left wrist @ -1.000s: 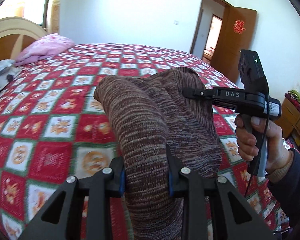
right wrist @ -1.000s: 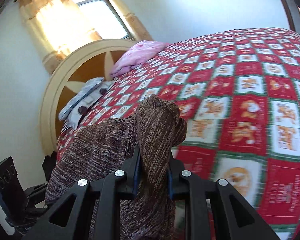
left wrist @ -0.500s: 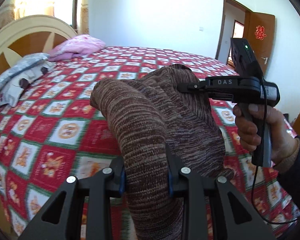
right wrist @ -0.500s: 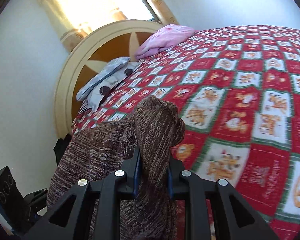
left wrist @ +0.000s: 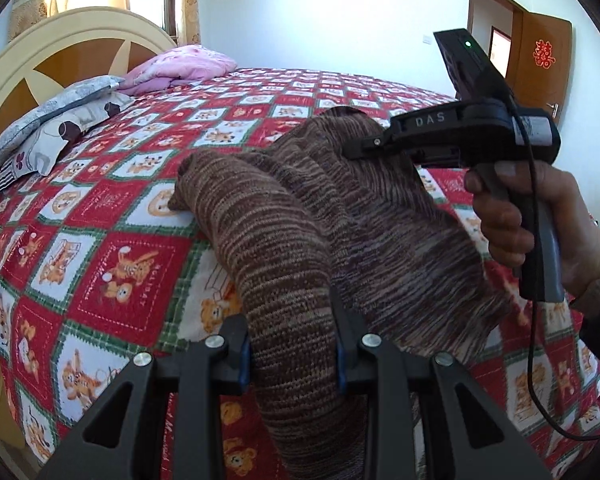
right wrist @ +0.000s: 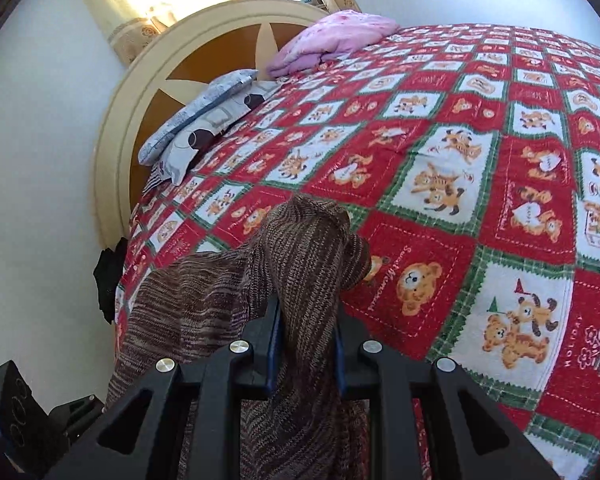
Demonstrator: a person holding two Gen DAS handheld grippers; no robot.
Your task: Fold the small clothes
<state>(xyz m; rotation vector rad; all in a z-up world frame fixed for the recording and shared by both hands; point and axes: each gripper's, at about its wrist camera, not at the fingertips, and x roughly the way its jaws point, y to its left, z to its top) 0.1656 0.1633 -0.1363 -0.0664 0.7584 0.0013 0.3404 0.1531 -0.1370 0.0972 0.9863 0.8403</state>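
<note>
While you clamp the knit (left wrist: 284,248) in both the left gripper (left wrist: 292,344) and right gripper (right wrist: 304,344) at lower centre above the bed (right wrist: 440,140), it sags soft and limp; grip its edges.

A home bedroom. A bed (left wrist: 112,236) with a red teddy-bear quilt, pillows (left wrist: 56,120) and a curved headboard (right wrist: 140,92) fills it. A wooden door (left wrist: 544,60) stands open.

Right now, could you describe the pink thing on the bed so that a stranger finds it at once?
Start at the round cream and brown headboard. On the red checked bedspread beside it lies a grey patterned pillow; the pink folded quilt sits just beyond it. It is the only plain pink item there.
</note>
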